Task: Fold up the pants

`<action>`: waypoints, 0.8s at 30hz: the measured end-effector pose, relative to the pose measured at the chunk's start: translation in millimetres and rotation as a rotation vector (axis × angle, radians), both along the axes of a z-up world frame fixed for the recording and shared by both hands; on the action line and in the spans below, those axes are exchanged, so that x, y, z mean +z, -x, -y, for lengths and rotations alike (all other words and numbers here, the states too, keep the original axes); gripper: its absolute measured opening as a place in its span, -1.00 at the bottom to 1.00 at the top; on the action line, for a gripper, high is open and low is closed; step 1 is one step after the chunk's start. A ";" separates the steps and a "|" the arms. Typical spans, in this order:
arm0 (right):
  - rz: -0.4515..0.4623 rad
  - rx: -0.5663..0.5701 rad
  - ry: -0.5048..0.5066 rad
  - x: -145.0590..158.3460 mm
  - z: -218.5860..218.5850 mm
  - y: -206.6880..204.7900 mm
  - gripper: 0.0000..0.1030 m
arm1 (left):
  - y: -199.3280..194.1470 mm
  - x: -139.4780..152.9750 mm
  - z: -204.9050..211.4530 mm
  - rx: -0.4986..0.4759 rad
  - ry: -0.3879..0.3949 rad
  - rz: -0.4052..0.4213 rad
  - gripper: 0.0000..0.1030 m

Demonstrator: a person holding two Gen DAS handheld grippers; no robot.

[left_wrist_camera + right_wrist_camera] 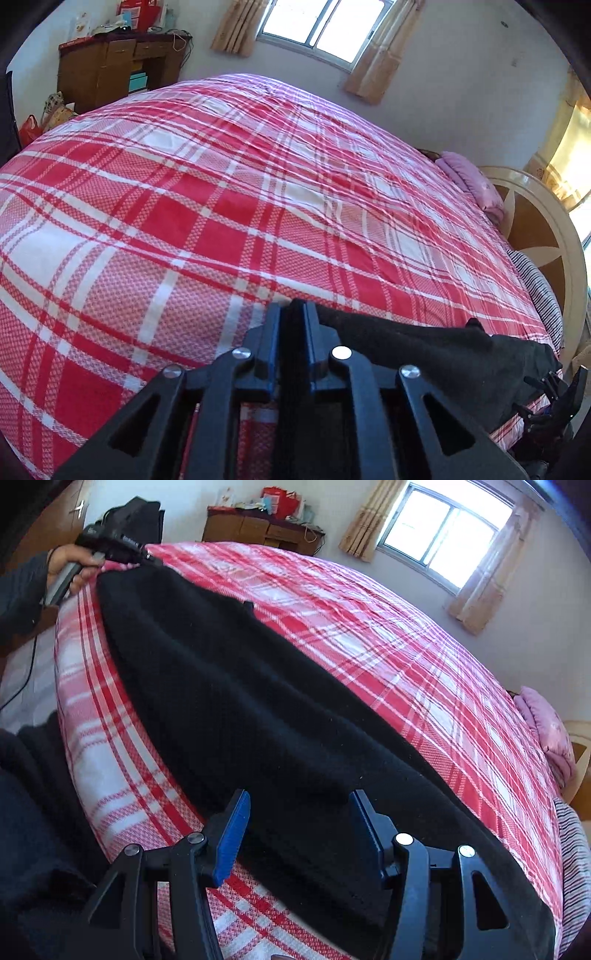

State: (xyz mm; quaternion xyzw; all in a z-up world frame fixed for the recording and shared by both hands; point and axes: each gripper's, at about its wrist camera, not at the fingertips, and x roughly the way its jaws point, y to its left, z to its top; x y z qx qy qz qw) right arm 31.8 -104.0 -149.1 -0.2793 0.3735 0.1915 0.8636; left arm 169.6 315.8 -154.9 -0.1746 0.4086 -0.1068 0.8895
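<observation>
Black pants [229, 686] stretched along the plaid bedsheet's [221, 184] edge.
Left gripper [292, 306] pinches their 10 o'clock end; right gripper [297, 808] gapes empty, straddling the 5 o'clock end.

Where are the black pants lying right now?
The black pants lie stretched along the near edge of the red plaid bed. The left gripper pinches one end, and the other end sits between the open right gripper fingers.

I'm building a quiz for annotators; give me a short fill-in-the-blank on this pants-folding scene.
1. The black pants lie on a red and white ____ bedspread.
2. The left gripper is ____ on the pants' edge.
3. The right gripper has its jaws ____ above the pants.

Missing words: plaid; shut; open
</observation>
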 end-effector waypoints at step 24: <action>-0.112 0.095 -0.080 9.5 -4.3 20.7 -0.94 | -3.4 -5.9 -2.8 0.033 0.027 0.033 -0.63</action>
